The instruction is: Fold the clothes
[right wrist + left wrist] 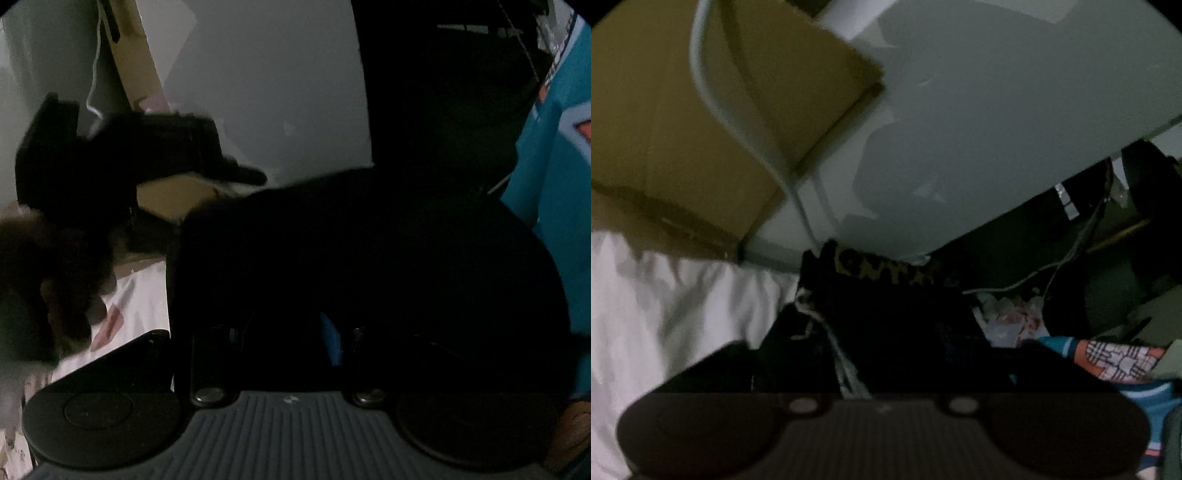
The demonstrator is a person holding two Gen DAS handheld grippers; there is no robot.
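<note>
A black garment with a leopard-print waistband and a white drawstring fills the space in front of my left gripper. Its fingertips are lost in the dark cloth, so how the jaws stand is unclear. In the right wrist view the same black garment drapes over my right gripper, which holds a bunch of it. My left gripper shows there at the upper left, its tip by the garment's edge, with a hand behind it.
A white sheet covers the bed on the left. A cardboard box leans by the pale wall. A teal and orange garment lies to the right. Cables and clutter sit on the dark floor beyond.
</note>
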